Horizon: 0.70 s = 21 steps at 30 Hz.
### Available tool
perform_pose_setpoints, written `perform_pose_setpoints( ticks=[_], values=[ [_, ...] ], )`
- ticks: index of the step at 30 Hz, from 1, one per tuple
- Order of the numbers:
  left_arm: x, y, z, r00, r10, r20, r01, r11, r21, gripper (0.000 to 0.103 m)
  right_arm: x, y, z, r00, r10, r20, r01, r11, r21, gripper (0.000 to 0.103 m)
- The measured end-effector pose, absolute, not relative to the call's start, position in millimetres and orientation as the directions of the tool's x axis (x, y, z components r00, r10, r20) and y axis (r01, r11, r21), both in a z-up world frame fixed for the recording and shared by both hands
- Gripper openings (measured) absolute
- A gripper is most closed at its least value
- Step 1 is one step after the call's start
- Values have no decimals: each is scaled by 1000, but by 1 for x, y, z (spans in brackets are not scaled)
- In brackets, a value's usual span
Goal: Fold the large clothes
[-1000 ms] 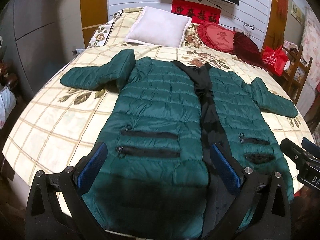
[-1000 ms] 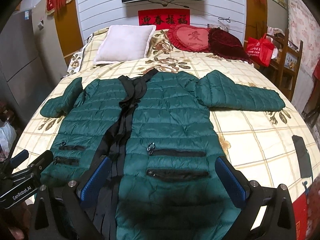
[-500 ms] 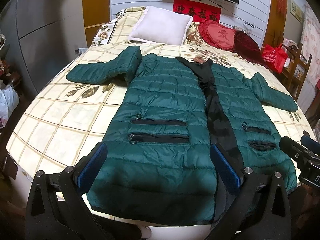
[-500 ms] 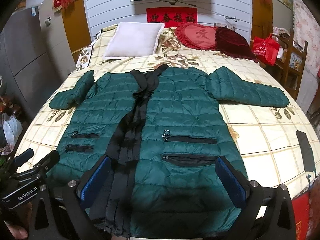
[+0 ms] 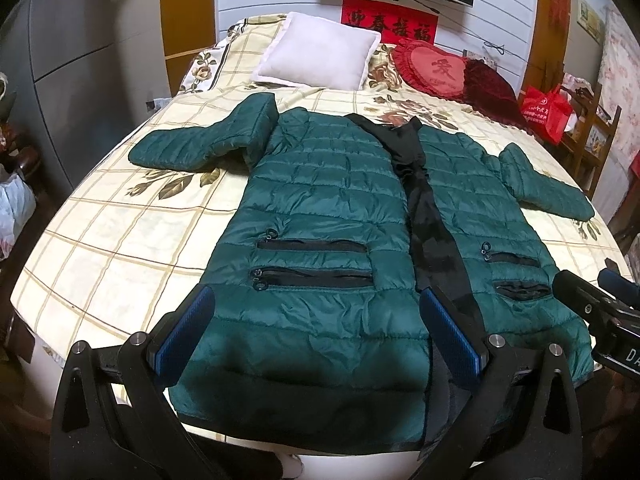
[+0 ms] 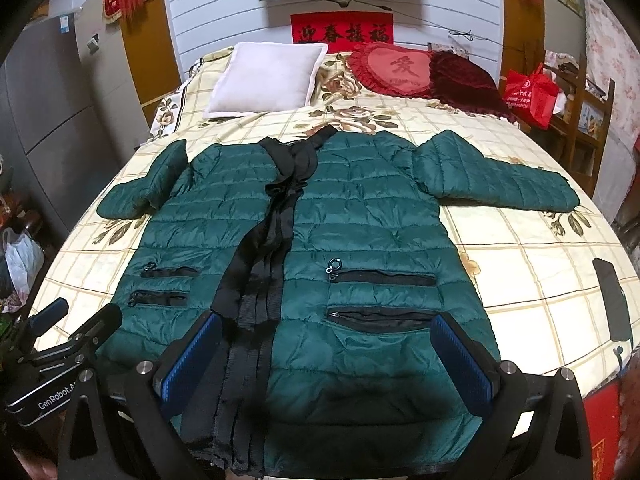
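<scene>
A long dark green quilted jacket point(image 5: 320, 208) point(image 6: 360, 220) lies flat and face up on the bed, hem toward me, both sleeves spread out to the sides. A black placket point(image 5: 428, 216) point(image 6: 264, 264) runs down its middle. My left gripper point(image 5: 316, 328) hangs open above the hem of the jacket's left half, with nothing between its blue pads point(image 5: 182, 330). My right gripper point(image 6: 326, 356) hangs open above the hem of the right half, also holding nothing. Each gripper shows at the edge of the other's view.
The bed point(image 5: 120, 232) has a cream checked floral sheet. A white pillow point(image 6: 266, 78) and red cushions point(image 6: 396, 68) lie at the headboard. A dark flat object point(image 6: 612, 300) rests near the bed's right edge. A red bag point(image 6: 530, 94) sits on a wooden shelf at right.
Both grippers have pulled back toward the foot of the bed and risen a little, so the jacket's hem and the bed's front edge now show. The jacket has not moved.
</scene>
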<state>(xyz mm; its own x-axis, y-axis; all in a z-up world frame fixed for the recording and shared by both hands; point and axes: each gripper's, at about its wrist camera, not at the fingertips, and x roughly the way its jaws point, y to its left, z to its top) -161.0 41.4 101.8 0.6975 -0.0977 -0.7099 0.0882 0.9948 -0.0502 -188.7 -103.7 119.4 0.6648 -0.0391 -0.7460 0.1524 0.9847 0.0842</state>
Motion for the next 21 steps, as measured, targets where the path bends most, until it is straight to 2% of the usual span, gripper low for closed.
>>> perform_pose_setpoints(
  ticks=[12,21],
  values=[
    [-152,39,102,697,-90,-711,73,996,-54,103,-181,-113,115,654,4,-757,143,981,129,103],
    [-135,45,107,707,-72,-703,52,997,-49,103,-159,-106,118,660,-18,-751,129,988,90,103]
  ],
)
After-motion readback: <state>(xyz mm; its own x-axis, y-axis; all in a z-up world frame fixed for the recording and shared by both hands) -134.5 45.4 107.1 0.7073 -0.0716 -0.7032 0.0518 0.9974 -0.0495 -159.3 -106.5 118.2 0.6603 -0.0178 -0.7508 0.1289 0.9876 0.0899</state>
